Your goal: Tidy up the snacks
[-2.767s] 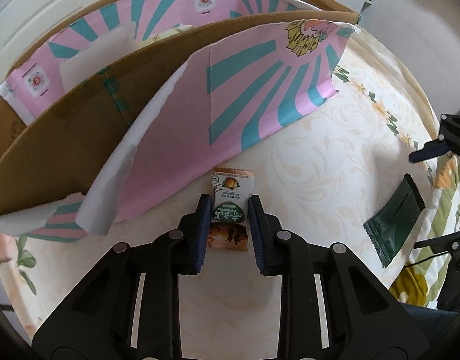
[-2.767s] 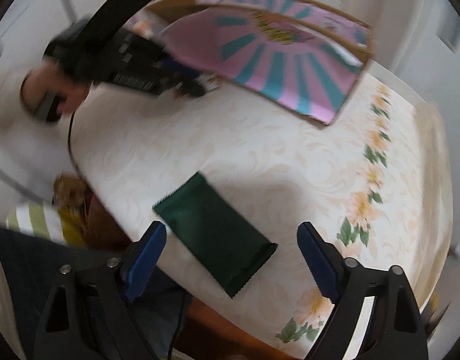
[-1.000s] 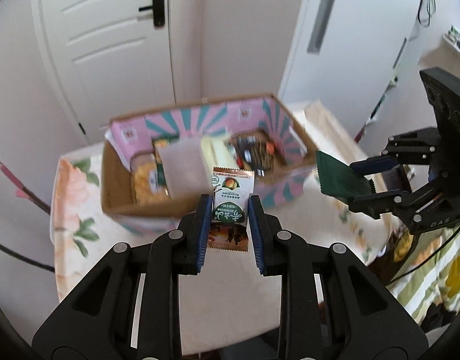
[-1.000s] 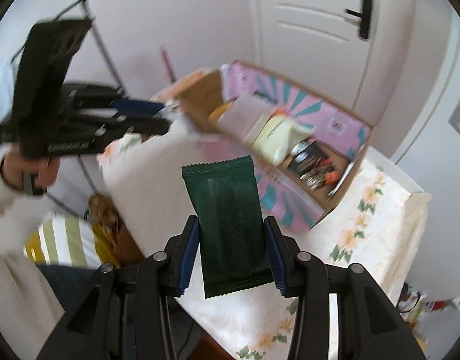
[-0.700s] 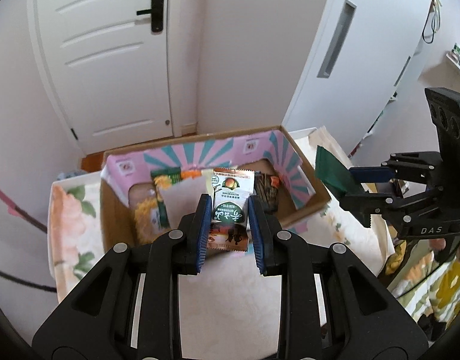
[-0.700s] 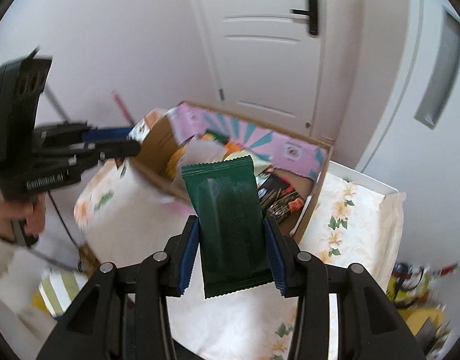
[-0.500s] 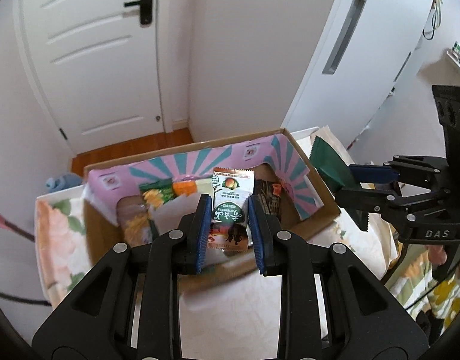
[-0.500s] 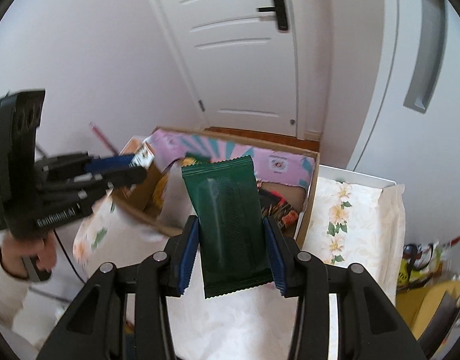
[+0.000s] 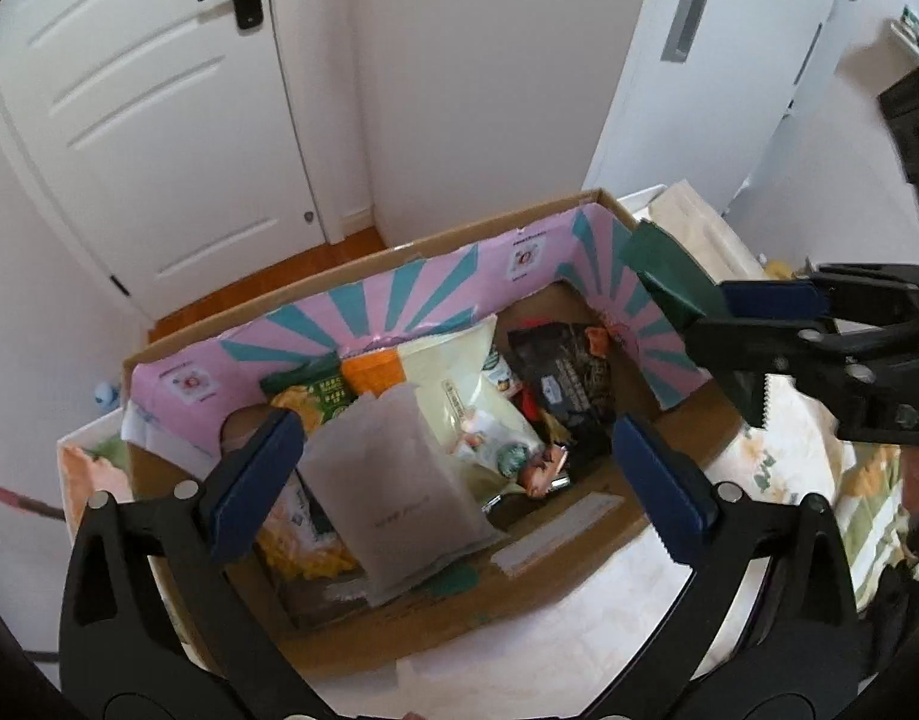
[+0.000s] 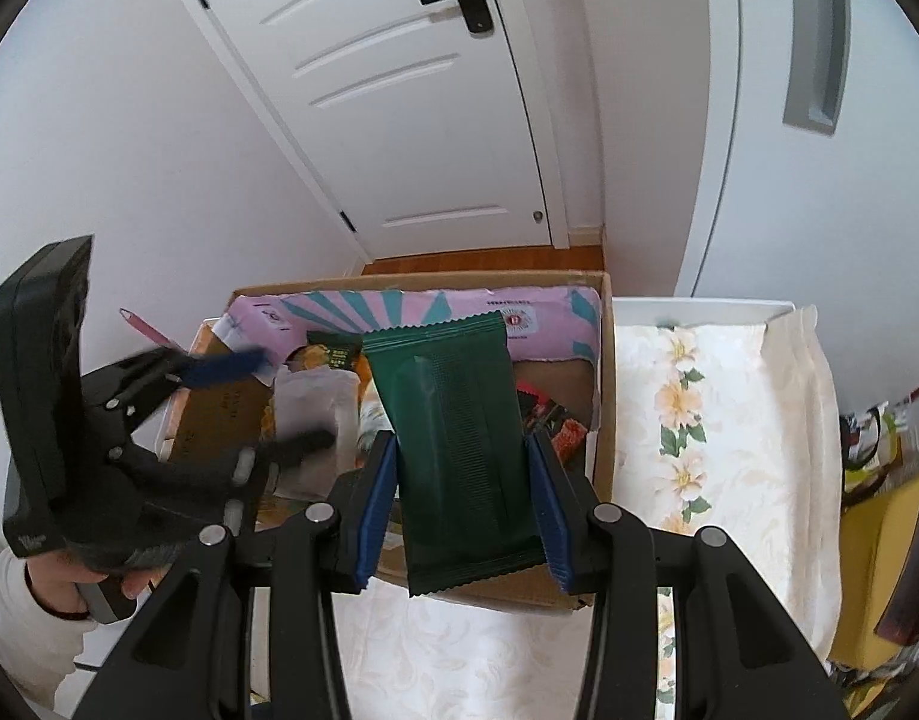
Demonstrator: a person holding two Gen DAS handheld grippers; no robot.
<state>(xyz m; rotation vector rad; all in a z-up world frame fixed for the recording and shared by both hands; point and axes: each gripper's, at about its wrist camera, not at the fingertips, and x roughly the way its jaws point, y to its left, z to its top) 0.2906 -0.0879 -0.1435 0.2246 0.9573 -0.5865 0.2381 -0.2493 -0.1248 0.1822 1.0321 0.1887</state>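
Observation:
A cardboard box (image 9: pixel 435 636) with a pink and teal lining stands on the table and holds several snack packets, among them a grey packet (image 9: pixel 393 480) and a black one (image 9: pixel 567 372). My left gripper (image 9: pixel 459 474) hangs open and empty above the box. My right gripper (image 10: pixel 459 510) is shut on a dark green packet (image 10: pixel 459 450) and holds it over the box's right end (image 10: pixel 603 420). The green packet also shows in the left wrist view (image 9: pixel 675 294), above the box's right wall.
The table carries a cream floral cloth (image 10: pixel 711 420). A white door (image 10: pixel 411 108) and white walls stand behind the box. A yellow cushion (image 10: pixel 879 546) lies at the right. My left gripper shows in the right wrist view (image 10: pixel 249 402).
My left gripper has opened and the small peach snack packet is out of its jaws. Both grippers have moved in over the box. The right one still holds the green packet.

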